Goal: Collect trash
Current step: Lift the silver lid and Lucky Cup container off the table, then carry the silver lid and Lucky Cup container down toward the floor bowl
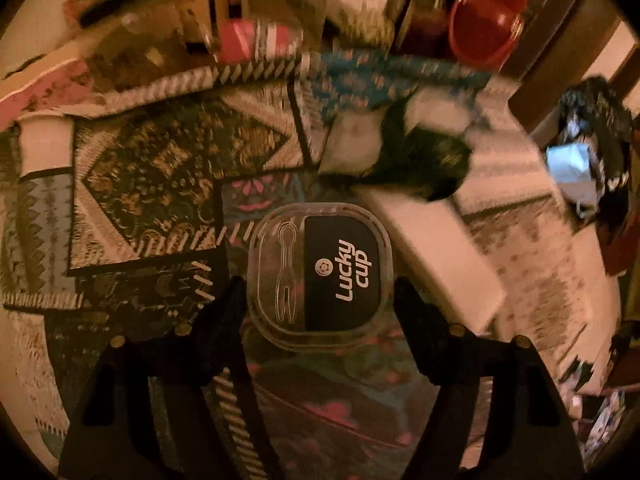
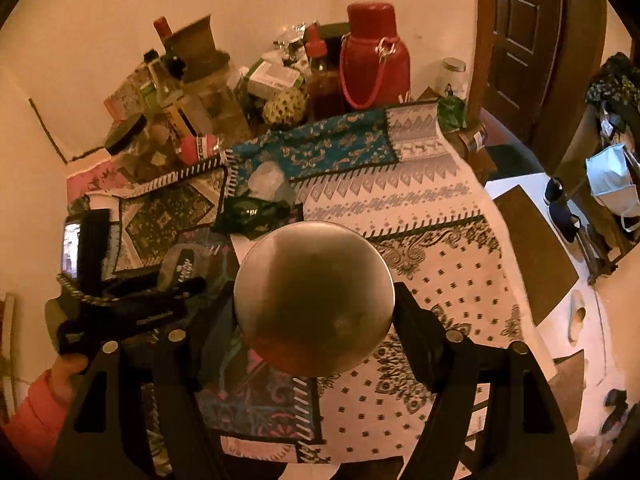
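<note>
Two pieces of rubbish are already in my tools, so the collecting is well under way, though nothing I can see has reached a bin — no bin shows in either view. My right tool (image 2: pixel 314 304) is clenched on a round metal bowl (image 2: pixel 314 300), dull and shiny-grey, its rounded underside facing the camera, raised above the patterned cloth of the desk (image 2: pixel 460 280). My left tool (image 1: pixel 318 300) has its fingers (image 1: pixel 224 304) at either side of a clear plastic Lucky cup lid (image 1: pixel 318 276), squarish with rounded corners, a black label on one half and a little fork moulded into the other; the picture is blurred, so I take it as grasped rather than swear to it. Left on the desk: a crumpled dark green wrapper (image 2: pixel 256 212) near the middle, with a crushed clear plastic piece (image 2: pixel 268 182) just behind it.
</note>
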### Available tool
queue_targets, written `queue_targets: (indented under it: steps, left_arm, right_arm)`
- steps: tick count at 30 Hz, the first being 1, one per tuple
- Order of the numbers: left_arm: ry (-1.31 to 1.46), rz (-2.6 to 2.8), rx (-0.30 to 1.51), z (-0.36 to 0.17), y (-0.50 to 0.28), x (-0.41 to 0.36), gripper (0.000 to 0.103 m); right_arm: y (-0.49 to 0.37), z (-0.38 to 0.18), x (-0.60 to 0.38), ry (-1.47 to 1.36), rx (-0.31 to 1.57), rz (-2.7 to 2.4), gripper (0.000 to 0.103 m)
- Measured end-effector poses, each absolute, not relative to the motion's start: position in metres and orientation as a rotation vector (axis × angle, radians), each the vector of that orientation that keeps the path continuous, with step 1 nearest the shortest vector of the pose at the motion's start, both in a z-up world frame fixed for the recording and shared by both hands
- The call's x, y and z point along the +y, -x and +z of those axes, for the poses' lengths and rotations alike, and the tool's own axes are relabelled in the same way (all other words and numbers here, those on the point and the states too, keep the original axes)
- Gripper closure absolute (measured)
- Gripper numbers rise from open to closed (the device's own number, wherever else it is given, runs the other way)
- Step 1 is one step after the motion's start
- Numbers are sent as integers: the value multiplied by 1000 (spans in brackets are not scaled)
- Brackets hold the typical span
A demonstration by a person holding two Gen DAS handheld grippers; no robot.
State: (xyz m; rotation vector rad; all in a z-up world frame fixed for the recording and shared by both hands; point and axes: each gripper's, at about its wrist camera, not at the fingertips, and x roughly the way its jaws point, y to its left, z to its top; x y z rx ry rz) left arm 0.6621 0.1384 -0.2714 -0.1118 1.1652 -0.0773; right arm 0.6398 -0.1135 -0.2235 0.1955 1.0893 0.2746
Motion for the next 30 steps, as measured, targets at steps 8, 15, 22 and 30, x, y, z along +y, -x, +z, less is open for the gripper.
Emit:
queue_targets:
  steps: [8,15,22,30]
  left_arm:
    - [156,-32,924,-173,-618,105,30]
    - [204,47,718,-93,-549,59,30]
    - [195,49,590,-43,-481,21,30]
    - [151,29,467,-4,-411,11,30]
  right_arm:
    - [-629,-182,-150,-184,969,346,32]
    - [-608,-137,-190,-172,848,456,32]
    - [-574,-99,-219,-146,749,538,32]
    - [-526,-68,-229,-162,669,547,32]
